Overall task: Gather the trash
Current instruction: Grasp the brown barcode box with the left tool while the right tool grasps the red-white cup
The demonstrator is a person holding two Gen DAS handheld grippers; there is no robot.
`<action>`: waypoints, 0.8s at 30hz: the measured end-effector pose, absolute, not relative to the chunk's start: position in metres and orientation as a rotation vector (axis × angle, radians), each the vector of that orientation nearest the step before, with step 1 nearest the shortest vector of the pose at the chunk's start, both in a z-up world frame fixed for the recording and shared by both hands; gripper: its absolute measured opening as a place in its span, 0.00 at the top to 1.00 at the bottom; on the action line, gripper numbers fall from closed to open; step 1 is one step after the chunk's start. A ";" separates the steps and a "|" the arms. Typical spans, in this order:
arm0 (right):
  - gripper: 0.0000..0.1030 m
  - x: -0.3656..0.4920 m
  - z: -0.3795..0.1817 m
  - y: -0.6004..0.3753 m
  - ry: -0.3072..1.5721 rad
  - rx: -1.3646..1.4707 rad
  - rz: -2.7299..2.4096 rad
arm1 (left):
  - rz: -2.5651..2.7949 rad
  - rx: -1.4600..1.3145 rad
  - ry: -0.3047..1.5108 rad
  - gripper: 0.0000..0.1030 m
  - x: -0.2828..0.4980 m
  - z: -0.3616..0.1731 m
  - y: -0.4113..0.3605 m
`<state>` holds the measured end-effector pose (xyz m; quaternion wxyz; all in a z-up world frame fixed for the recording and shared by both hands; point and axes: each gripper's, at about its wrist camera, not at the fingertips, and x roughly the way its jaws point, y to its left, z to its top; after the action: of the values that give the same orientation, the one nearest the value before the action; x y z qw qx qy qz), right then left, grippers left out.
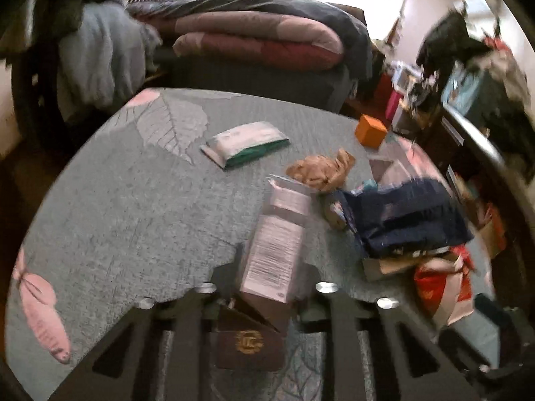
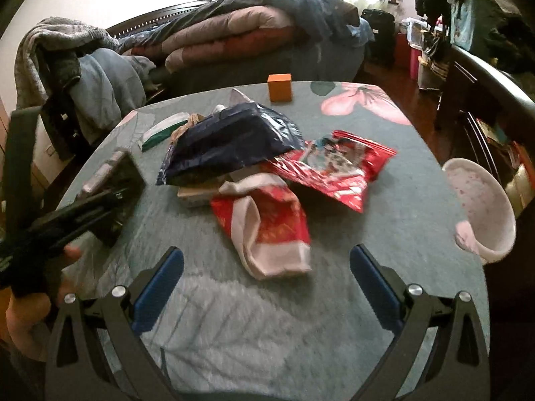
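Round desk (image 2: 384, 200) with a grey floral cloth, bed (image 2: 254, 33) piled with blankets behind it. Trash sits mid-desk: a navy bag (image 2: 230, 140) lying over a red bag (image 2: 337, 167) and a red-and-white wrapper (image 2: 271, 230), with crumpled brown paper (image 1: 321, 170) beside them. A white bowl (image 2: 481, 210) hangs off the right edge. The left gripper (image 1: 271, 267) is clamped on a white carton (image 1: 274, 247), lifted over the desk. The right gripper (image 2: 267, 287) is spread wide, holding nothing, just short of the wrapper.

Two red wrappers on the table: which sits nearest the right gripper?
The red-and-white wrapper, crumpled just ahead of the open right gripper. The glossy red bag lies farther back.
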<state>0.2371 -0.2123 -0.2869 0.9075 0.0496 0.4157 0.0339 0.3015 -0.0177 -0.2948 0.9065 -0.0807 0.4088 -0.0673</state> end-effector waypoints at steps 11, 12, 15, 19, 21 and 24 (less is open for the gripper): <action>0.51 0.270 -0.293 -0.194 0.906 0.053 0.086 | -0.062 -0.179 0.742 0.81 0.287 -0.267 0.011; 0.57 0.267 -0.291 -0.193 0.900 0.053 0.092 | -0.057 -0.171 0.736 0.81 0.283 -0.263 0.010; 0.63 0.255 -0.282 -0.198 0.883 0.067 0.125 | -0.080 -0.169 0.725 0.81 0.275 -0.253 0.005; 0.65 0.233 -0.270 -0.210 0.858 0.087 0.140 | -0.143 -0.144 0.704 0.81 0.263 -0.235 -0.019; 0.65 0.219 -0.262 -0.221 0.838 0.105 0.138 | -0.188 -0.125 0.693 0.81 0.256 -0.226 -0.038; 0.65 0.197 -0.251 -0.248 0.800 0.130 0.093 | -0.286 -0.087 0.680 0.81 0.248 -0.213 -0.076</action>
<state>0.1974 -0.2477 -0.2511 0.9180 0.0630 0.3890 0.0451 0.2482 -0.0762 -0.2127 0.9319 -0.0423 0.3322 -0.1397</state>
